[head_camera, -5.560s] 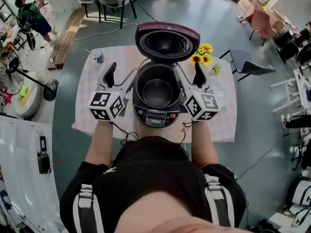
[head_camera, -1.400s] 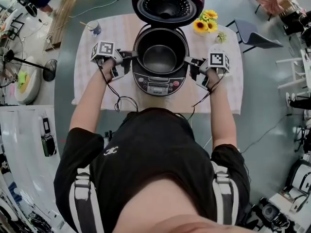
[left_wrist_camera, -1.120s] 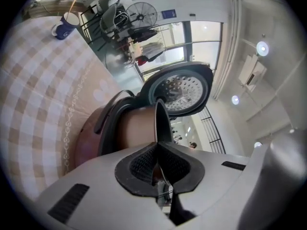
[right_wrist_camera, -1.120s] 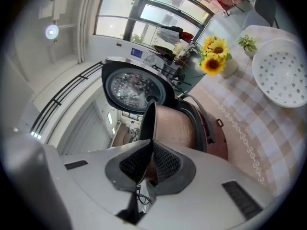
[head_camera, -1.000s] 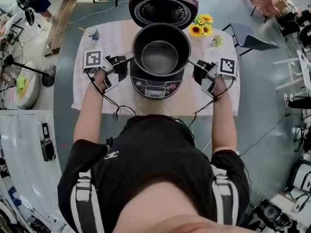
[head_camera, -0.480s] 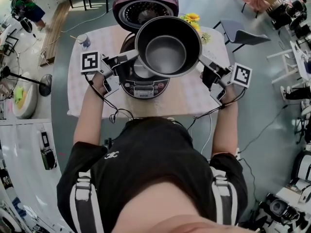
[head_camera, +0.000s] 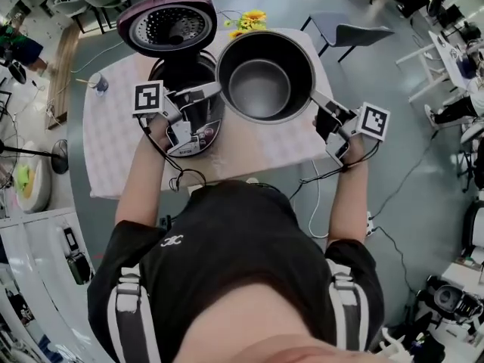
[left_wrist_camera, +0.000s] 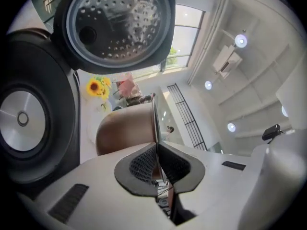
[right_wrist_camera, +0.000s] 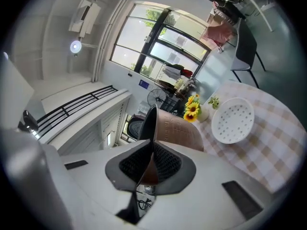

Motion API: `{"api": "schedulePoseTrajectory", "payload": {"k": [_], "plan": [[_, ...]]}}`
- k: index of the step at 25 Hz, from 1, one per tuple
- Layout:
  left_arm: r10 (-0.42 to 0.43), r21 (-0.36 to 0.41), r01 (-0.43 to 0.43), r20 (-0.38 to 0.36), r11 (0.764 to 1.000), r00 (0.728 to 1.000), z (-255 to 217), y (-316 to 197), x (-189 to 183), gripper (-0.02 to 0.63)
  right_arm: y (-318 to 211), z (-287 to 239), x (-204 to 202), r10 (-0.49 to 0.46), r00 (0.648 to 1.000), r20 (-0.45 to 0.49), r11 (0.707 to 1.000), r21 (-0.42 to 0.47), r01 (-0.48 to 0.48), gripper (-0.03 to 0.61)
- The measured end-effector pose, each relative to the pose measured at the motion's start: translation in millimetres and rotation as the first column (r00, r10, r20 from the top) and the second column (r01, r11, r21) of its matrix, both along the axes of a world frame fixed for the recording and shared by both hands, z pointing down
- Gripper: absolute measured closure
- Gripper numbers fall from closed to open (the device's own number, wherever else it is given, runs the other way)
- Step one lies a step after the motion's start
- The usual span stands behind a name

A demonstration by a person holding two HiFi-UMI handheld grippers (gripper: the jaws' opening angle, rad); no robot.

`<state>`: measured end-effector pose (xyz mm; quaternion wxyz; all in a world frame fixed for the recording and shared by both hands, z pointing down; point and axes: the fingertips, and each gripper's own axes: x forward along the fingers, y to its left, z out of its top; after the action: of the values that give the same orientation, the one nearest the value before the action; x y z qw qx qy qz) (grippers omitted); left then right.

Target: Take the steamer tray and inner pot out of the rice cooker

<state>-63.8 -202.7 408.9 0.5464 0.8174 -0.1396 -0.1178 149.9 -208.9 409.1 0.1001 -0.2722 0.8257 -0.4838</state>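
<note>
Lifted clear of the rice cooker (head_camera: 185, 78), the inner pot (head_camera: 265, 78) now hangs at its 3 o'clock. The left gripper (left_wrist_camera: 156, 159) and right gripper (right_wrist_camera: 150, 163) each clamp its rim, jaws nearly closed. What looks like the white steamer tray (right_wrist_camera: 233, 120) lies on the checked cloth.

Inner pot (head_camera: 265, 78) lifted out of rice cooker (head_camera: 175, 78). Now right of it, above table (head_camera: 113, 142); left gripper (head_camera: 215, 91) and right gripper (head_camera: 315, 98) moved along

The left gripper (left_wrist_camera: 157, 169) pinches the inner pot (left_wrist_camera: 124, 131) by its thin rim. Left of the pot stands the rice cooker (left_wrist_camera: 53, 80), its open lid (left_wrist_camera: 115, 25) above the pot. Sunflowers (left_wrist_camera: 96, 86) show just beyond the pot.
</note>
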Motion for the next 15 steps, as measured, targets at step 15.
{"api": "schedulePoseTrajectory", "payload": {"k": [15], "plan": [[0.09,-0.062,-0.082,0.134,0.995,0.987,78,7,129,0.601,15,90,131,0.094,0.99,-0.105,0.99,-0.099,-0.105,0.561]]}}
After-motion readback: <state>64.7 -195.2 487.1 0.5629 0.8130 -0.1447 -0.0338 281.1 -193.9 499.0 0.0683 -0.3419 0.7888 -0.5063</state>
